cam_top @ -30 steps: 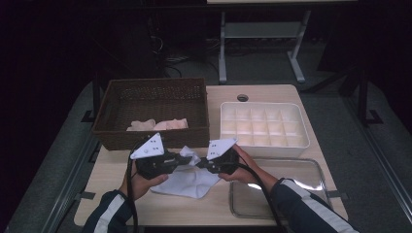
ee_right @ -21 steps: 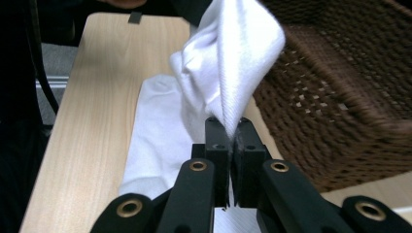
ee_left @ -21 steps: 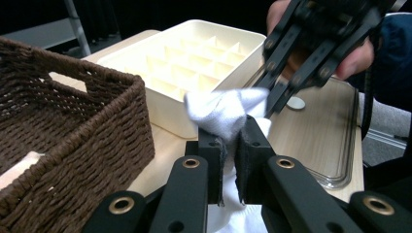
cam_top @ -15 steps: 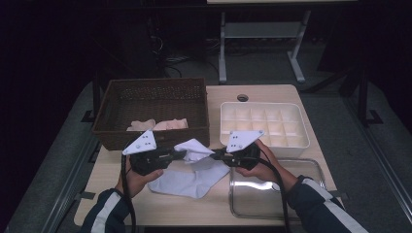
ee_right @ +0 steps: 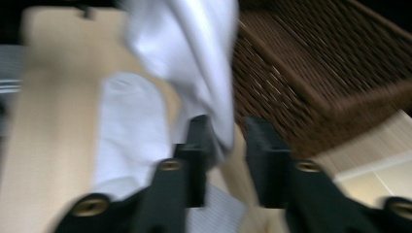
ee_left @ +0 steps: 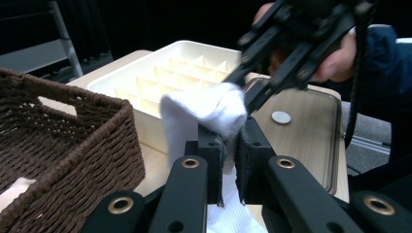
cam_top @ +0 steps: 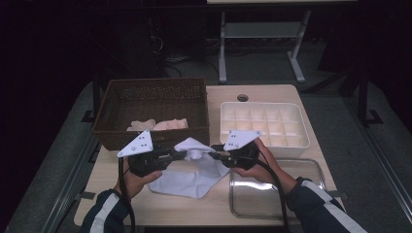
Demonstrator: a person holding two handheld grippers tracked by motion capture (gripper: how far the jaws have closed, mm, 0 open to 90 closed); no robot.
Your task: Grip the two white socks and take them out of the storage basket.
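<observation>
A white cloth [cam_top: 187,179] lies spread on the wooden table in front of the person, with one bunched part lifted up. My left gripper [cam_top: 183,153] is shut on that raised fold. In the left gripper view the cloth [ee_left: 214,109] bulges over my shut left gripper [ee_left: 229,145]. My right gripper [cam_top: 214,155] faces it from the right, its tips close to the fold. In the blurred right gripper view the right gripper [ee_right: 227,141] stands open, and an edge of the cloth [ee_right: 184,43] hangs against its left jaw.
A brown wicker basket [cam_top: 155,97] with pale cloths [cam_top: 158,124] inside stands at the back left. A white compartment tray [cam_top: 265,121] stands at the back right. A clear shallow tray [cam_top: 272,199] lies at the front right, under the right hand.
Both grippers have drawn apart, the right one shifting right. The cloth's fold has risen between them, stretched up from the table.
</observation>
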